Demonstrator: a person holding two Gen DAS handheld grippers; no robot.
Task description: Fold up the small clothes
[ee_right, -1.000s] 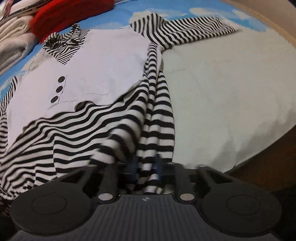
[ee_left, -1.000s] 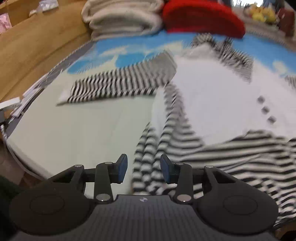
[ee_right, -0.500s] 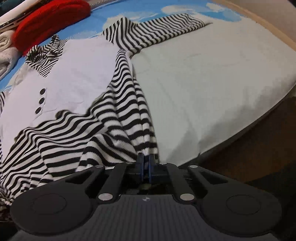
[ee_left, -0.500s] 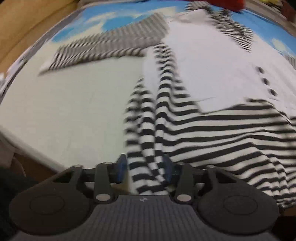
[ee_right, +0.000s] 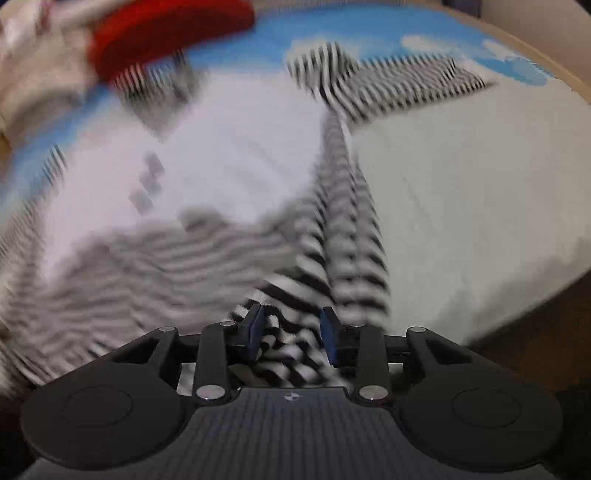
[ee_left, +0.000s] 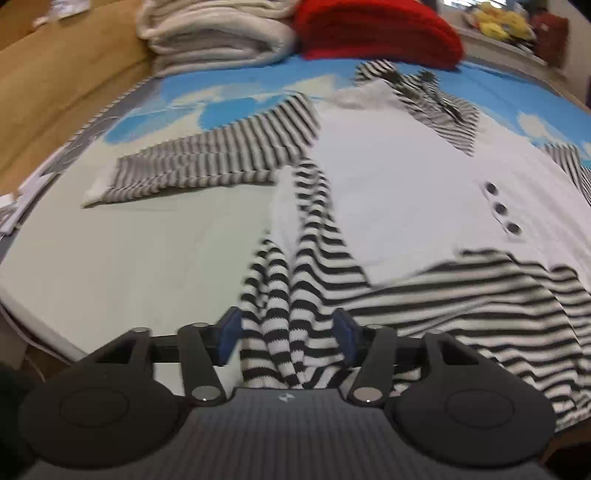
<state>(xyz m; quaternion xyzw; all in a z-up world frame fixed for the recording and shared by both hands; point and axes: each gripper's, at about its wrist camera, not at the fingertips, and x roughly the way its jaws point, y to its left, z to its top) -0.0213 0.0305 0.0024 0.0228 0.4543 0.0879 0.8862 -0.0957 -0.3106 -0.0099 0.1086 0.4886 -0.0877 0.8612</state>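
Bed cover [ee_left: 122, 254]: pale green with blue cloud print, spread in front of you.
Striped top [ee_left: 399, 192]: white chest panel, three dark buttons, lying flat on the cover with sleeves out to the sides.
Red cloth [ee_left: 373, 26] and folded cream blanket [ee_left: 218, 37]: beyond the collar.
Your left gripper [ee_left: 286, 339]: jaws opening, bunched hem between them, pads not pressing.
Your right gripper [ee_right: 291, 334]: jaws opening, striped hem between them, unclamped.
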